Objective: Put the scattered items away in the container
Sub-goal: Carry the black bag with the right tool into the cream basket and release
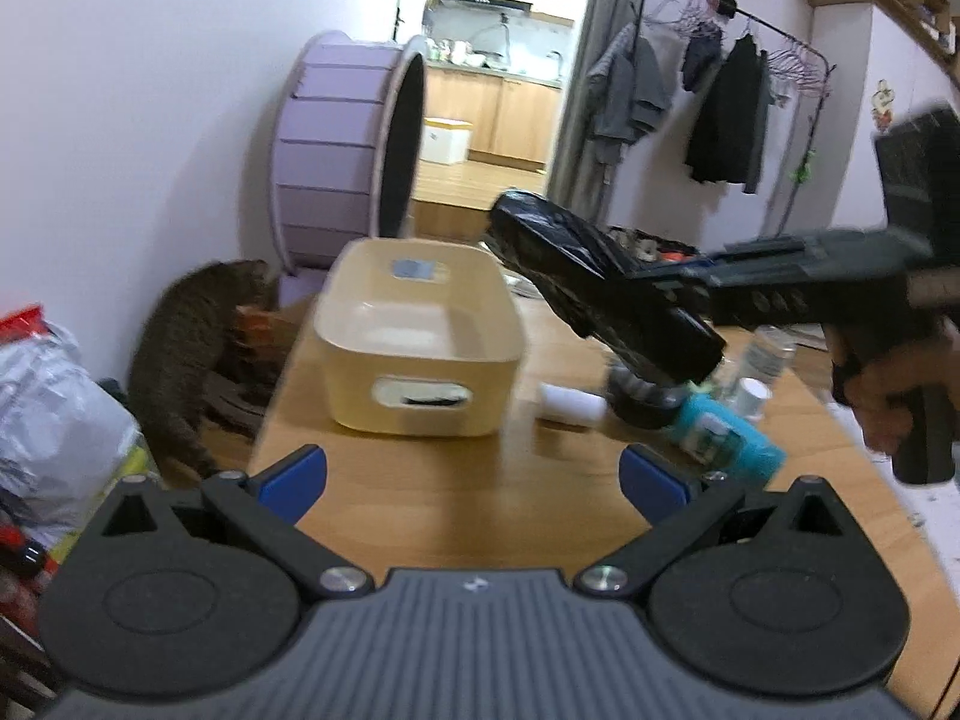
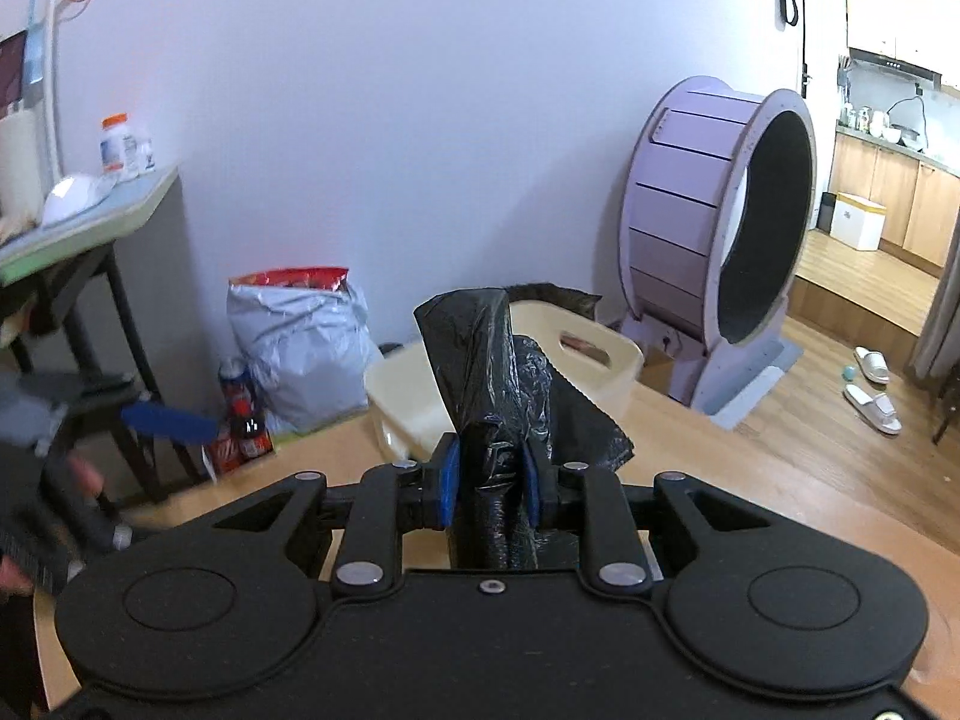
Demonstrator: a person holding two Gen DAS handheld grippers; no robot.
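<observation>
Right gripper (image 2: 491, 480) fingers clamped on black bag roll (image 1: 591, 285), long axis aimed down-forward at cream container (image 1: 414, 336) just ahead; left gripper (image 1: 471, 477) fingers wide, empty, farther back.

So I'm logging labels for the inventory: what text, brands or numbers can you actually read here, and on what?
None can be read.
Teal bottle: label print, blurred.
Cream bin: sticker inside the far wall, too small.
Black bag roll in the right tongs: raised marking, unreadable.
Red bottle on the floor: label blurred.
Orange-capped bottle: too small.
</observation>
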